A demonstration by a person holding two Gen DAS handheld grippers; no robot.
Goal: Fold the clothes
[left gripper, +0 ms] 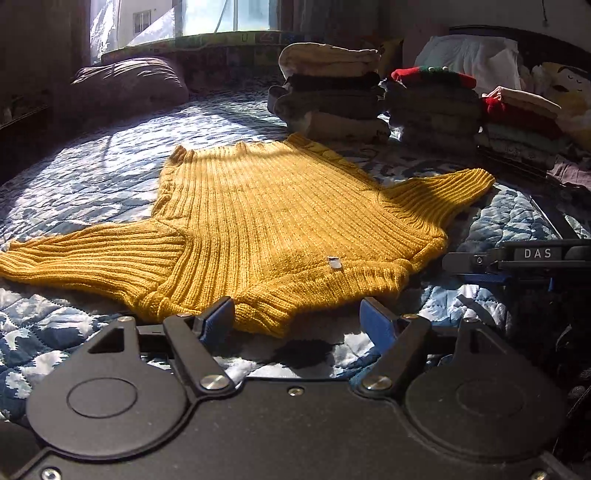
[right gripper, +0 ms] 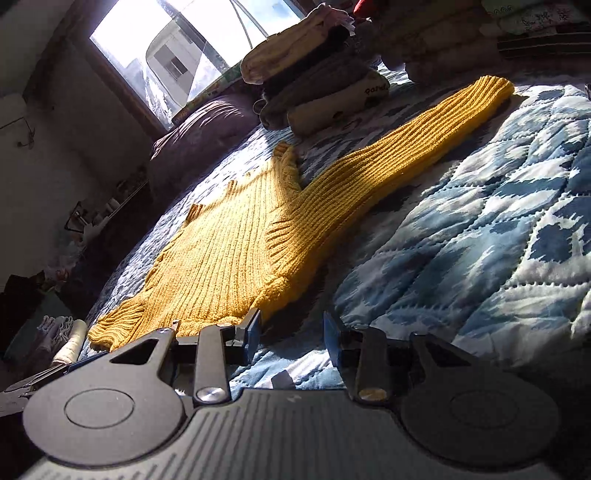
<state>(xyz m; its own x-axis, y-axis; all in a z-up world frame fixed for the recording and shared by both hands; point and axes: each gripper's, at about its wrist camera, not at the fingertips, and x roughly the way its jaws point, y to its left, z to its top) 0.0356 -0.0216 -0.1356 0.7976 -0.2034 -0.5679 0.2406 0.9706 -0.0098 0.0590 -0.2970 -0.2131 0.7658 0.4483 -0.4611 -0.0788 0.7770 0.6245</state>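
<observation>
We log the left wrist view as level and low over the quilt (left gripper: 74, 192), close behind the collar of the mustard ribbed sweater (left gripper: 266, 221), facing the window (left gripper: 207, 16). The right wrist view is rolled, lower still, near the sweater's (right gripper: 221, 251) shoulder edge. Both share the sweater, window and folded clothes stacks (left gripper: 332, 96).

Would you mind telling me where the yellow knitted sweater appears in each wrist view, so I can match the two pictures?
Left wrist view: the yellow sweater fills the centre, spread flat on the blue quilt, collar nearest the camera.
Right wrist view: the sweater runs from lower left to centre, one sleeve stretching to the upper right.
Shared landmark: the stack of folded clothes beyond the sweater, in front of the window.
</observation>
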